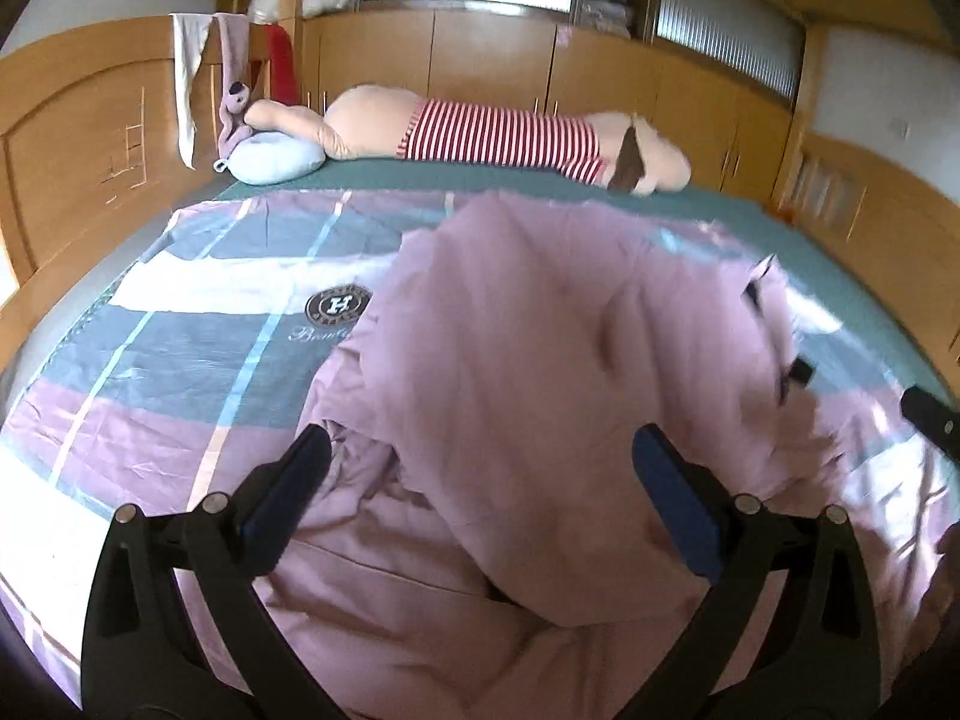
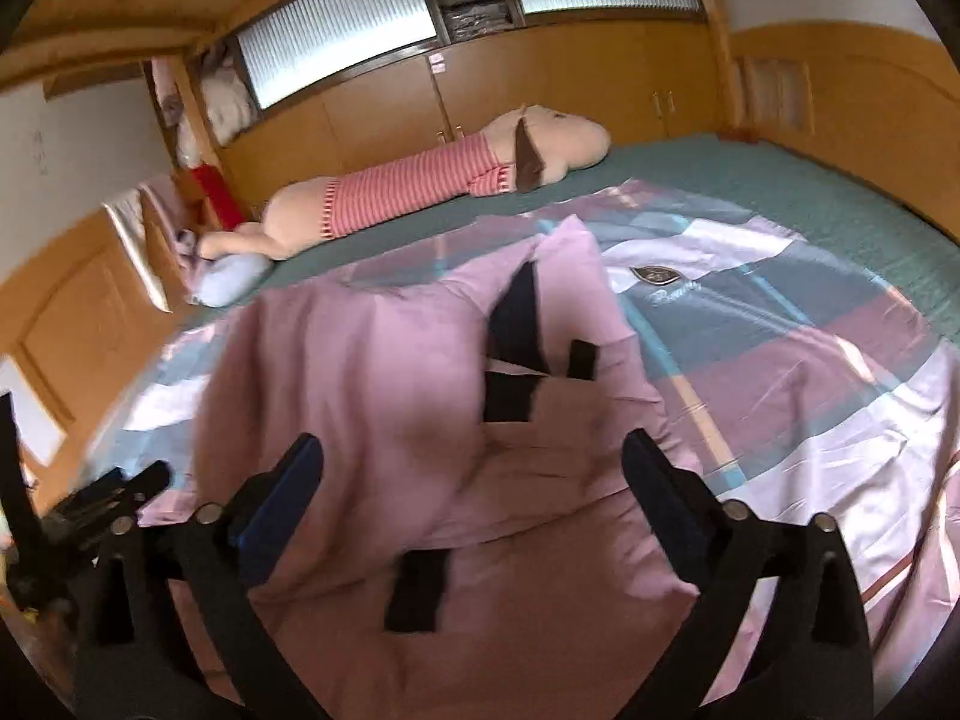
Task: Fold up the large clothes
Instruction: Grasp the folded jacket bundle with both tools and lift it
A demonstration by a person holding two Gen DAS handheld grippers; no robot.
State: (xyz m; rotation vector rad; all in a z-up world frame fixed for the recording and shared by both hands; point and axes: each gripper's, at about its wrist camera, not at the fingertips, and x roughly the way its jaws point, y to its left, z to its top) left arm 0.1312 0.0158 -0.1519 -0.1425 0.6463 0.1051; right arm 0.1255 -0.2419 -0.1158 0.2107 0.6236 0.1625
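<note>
A large pink garment [image 1: 540, 330] with black patches lies bunched on the bed, partly folded over itself; it also shows in the right wrist view [image 2: 372, 372], black patches [image 2: 516, 324] facing up. My left gripper [image 1: 480, 462] is open, its fingers either side of the garment's near folds, holding nothing. My right gripper [image 2: 474, 462] is open over the garment's near edge, also empty. The right gripper's tip [image 1: 927, 420] shows at the left view's right edge; the left gripper [image 2: 108, 498] shows at the right view's lower left.
A checked pink, grey and white quilt [image 1: 198, 312] covers a green sheet [image 1: 690, 204]. A long striped plush toy [image 1: 480, 132] and a blue pillow [image 1: 270, 159] lie along the far edge. Wooden cabinets [image 1: 480, 54] and headboard [image 1: 72, 132] surround the bed.
</note>
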